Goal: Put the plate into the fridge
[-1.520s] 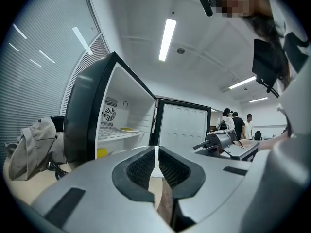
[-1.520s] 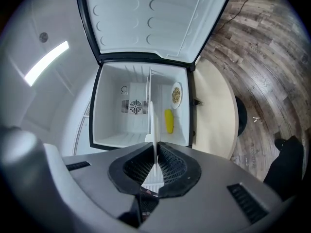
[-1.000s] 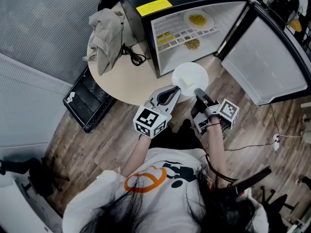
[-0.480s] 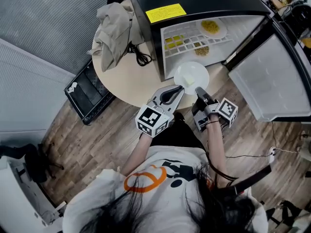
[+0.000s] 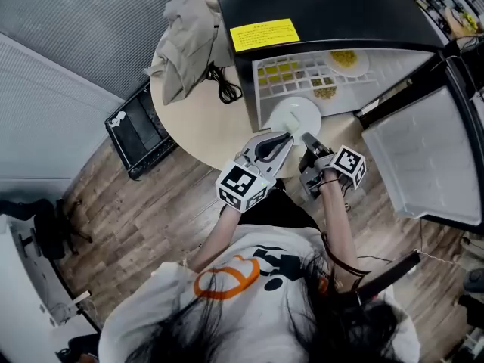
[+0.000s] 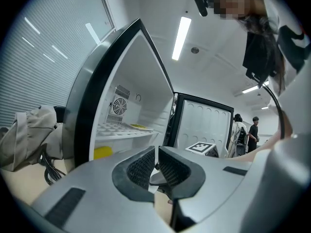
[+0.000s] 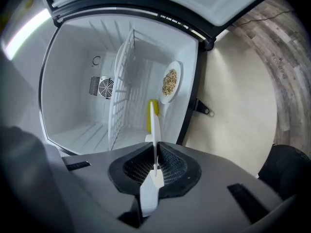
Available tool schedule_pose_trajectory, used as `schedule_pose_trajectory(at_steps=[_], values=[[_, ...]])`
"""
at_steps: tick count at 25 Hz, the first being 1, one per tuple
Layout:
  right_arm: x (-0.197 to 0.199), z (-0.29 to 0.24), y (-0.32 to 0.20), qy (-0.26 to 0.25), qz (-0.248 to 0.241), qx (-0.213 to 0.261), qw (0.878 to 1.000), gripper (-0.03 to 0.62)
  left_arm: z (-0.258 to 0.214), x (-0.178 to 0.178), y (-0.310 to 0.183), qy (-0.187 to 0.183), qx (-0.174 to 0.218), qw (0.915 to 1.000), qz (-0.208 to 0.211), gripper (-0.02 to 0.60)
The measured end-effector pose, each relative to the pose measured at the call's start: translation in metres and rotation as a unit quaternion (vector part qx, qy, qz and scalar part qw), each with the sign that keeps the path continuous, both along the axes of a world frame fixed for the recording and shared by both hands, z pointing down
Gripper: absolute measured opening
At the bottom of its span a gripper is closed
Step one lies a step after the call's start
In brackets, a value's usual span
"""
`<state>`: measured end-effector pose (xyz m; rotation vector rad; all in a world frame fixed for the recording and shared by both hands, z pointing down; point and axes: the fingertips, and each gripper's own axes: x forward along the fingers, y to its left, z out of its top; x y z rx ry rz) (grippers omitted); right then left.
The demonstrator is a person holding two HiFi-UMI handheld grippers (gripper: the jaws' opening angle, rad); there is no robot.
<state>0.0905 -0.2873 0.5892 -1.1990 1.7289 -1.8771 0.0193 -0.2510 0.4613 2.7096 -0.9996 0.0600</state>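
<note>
A white plate with a pale bit of food on it hangs level just in front of the open fridge. My right gripper is shut on its near rim. In the right gripper view the plate shows edge-on, pinched between the pads and pointing into the white fridge interior. My left gripper sits beside the right one at the plate's near rim. Its jaws are shut with nothing between them.
Inside the fridge, a wire shelf carries a plate of yellow food. The fridge door stands open to the right. A grey bag and a black cable lie on the round table.
Both grippers and the plate have moved forward, closer to the fridge opening. The right gripper's hold on the plate is unchanged.
</note>
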Motion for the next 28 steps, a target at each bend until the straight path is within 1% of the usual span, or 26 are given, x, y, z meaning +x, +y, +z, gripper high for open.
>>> schedule_pose_trajectory(at_steps=[3, 12, 18, 22, 26, 28], values=[[-0.004, 0.009, -0.017, 0.007, -0.026, -0.001, 1.000, 0.025, 0.002, 0.002, -0.007, -0.003, -0.002, 0.9999, -0.012, 0.018], [-0.015, 0.025, -0.051, 0.010, -0.074, -0.016, 0.997, 0.025, 0.005, 0.005, -0.019, -0.013, -0.006, 0.9990, -0.043, 0.018], [-0.022, 0.035, -0.065, 0.024, -0.086, -0.027, 0.996, 0.025, 0.006, 0.000, -0.023, -0.022, -0.009, 0.9979, -0.060, 0.018], [-0.024, 0.041, -0.075, 0.052, -0.089, -0.026, 0.994, 0.023, 0.005, -0.006, -0.028, -0.024, -0.008, 0.9970, -0.073, 0.018], [-0.028, 0.043, -0.085, 0.067, -0.087, -0.021, 0.994, 0.025, 0.007, -0.011, -0.032, -0.026, -0.010, 0.9961, -0.084, 0.018], [-0.028, 0.042, -0.090, 0.086, -0.089, -0.014, 0.992, 0.025, 0.007, -0.014, -0.033, -0.026, -0.011, 0.9958, -0.087, 0.018]])
